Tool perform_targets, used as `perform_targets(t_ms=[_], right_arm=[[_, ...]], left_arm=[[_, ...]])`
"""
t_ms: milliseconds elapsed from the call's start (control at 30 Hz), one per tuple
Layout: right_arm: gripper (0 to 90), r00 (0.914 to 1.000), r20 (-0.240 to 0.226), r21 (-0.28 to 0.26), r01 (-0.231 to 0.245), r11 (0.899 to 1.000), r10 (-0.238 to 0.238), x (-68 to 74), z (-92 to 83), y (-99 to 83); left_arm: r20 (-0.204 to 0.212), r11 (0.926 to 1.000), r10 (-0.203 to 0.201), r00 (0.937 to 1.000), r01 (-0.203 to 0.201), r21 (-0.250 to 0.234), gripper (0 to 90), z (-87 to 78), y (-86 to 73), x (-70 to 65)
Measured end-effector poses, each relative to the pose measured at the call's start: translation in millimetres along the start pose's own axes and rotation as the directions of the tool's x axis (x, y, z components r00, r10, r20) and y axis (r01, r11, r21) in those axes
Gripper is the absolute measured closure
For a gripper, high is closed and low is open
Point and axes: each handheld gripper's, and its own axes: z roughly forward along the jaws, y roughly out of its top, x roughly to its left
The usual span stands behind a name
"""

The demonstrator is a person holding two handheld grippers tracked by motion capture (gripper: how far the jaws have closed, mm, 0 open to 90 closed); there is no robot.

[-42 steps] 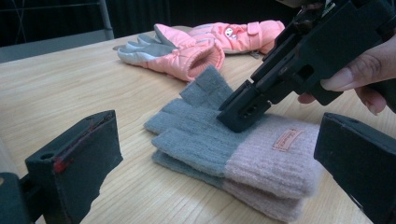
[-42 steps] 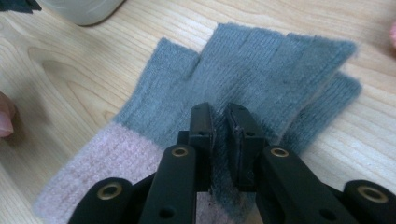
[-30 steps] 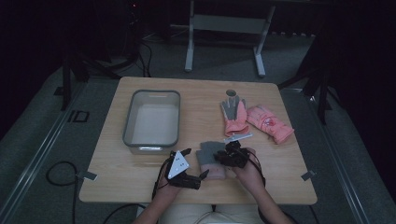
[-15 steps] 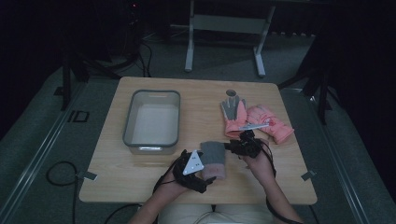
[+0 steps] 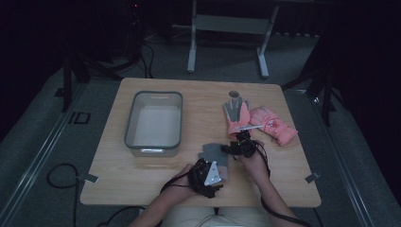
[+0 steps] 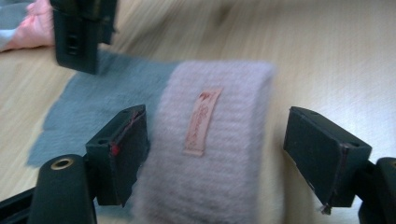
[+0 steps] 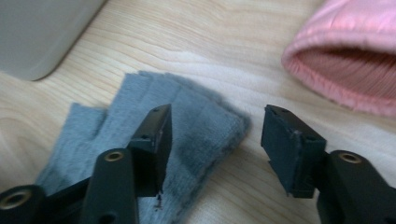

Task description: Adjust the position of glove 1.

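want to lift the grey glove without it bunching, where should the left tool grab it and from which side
Probably the pale ribbed cuff, approached from the person's edge of the table. The grey glove lies flat with its fingers pointing away, so the cuff is the thickest, nearest part. The left tool has just been closing and already straddles the cuff; one pad touches it, the other stands clear.

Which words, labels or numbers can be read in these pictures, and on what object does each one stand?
Nothing can be read.
Small tag sewn on the grey glove's cuff: script lettering, too blurred to read.
Mark on one pink glove: too small to read.
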Motion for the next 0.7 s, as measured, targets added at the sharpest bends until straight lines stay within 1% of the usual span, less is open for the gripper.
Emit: perform_targets(t_ms=[33,67,100,167,200,233,300,333,400,467,500,567,600,667,700], right_arm=[[41.0,0.9999,0.007,0.002,-0.008,1.000,0.008,-0.6,2.7,-1.4],[39.8,0.9999,0.010,0.008,-0.012,1.000,0.012,-0.6,4.9,-2.6],[39.5,0.9999,0.003,0.011,-0.013,1.000,0.013,-0.5,7.0,-3.6],[39.7,0.9999,0.002,0.016,-0.017,1.000,0.017,2.5,10.5,-5.9],[40.4,1.0000,0.003,0.009,-0.004,1.000,0.004,4.8,11.5,-6.8],[42.4,1.0000,0.001,0.012,0.004,1.000,-0.004,7.2,12.1,-6.9],[45.4,0.9999,-0.012,0.017,0.009,1.000,-0.009,11.0,13.8,-6.5],[46.4,0.9997,-0.022,0.015,0.009,1.000,-0.008,11.8,15.0,-5.9],[48.0,0.9990,-0.046,0.014,-0.003,1.000,0.004,11.6,17.0,-4.4],[49.4,0.9977,-0.065,0.012,-0.017,1.000,0.018,11.5,18.7,-3.2],[51.2,0.9962,-0.082,0.013,-0.027,1.000,0.028,11.7,19.8,-2.6],[53.6,0.9875,-0.144,0.029,-0.059,0.998,0.063,12.2,23.3,-1.0],[55.5,0.9852,-0.160,0.033,-0.058,0.998,0.062,13.8,25.4,-0.1],[60.6,0.9860,-0.161,0.038,-0.039,0.999,0.044,17.4,28.6,2.2],[66.0,0.9865,-0.158,0.044,-0.035,0.998,0.042,18.9,29.8,3.3]], left_arm=[[0.007,1.0000,-0.004,1.0000,0.004,0.002,21.6,0.3,-0.7,0.4],[-0.005,0.9999,0.010,0.9999,-0.010,0.007,21.9,0.8,-1.2,-0.5],[-0.010,0.9999,0.016,0.9998,-0.016,0.004,23.1,0.4,-1.4,-1.0],[-0.020,0.9998,0.018,0.9996,-0.018,0.009,28.9,0.1,-2.0,0.8],[-0.016,0.9999,0.012,0.9998,-0.012,0.011,33.2,0.0,-2.9,3.1],[-0.004,1.0000,0.000,1.0000,0.000,0.007,36.0,0.1,-4.2,5.6],[0.013,1.0000,-0.001,0.9999,0.001,-0.002,42.1,-1.0,-7.3,9.6],[0.029,0.9998,-0.017,0.9994,0.018,-0.012,45.7,-2.1,-8.8,12.9],[0.069,0.9981,-0.055,0.9961,0.057,-0.025,51.7,-3.7,-11.0,20.0],[0.101,0.9960,-0.079,0.9917,0.083,-0.032,56.2,-4.4,-12.4,25.7],[0.112,0.9953,-0.085,0.9901,0.090,-0.035,57.9,-4.4,-12.9,27.4],[0.127,0.9946,-0.092,0.9876,0.097,-0.035,60.1,-4.6,-13.3,30.4],[0.131,0.9945,-0.094,0.9869,0.100,-0.033,61.1,-4.9,-13.3,31.3],[0.134,0.9934,-0.107,0.9853,0.111,-0.028,62.5,-5.2,-12.8,32.6],[0.135,0.9931,-0.111,0.9846,0.115,-0.024,62.9,-5.7,-12.5,33.3]])
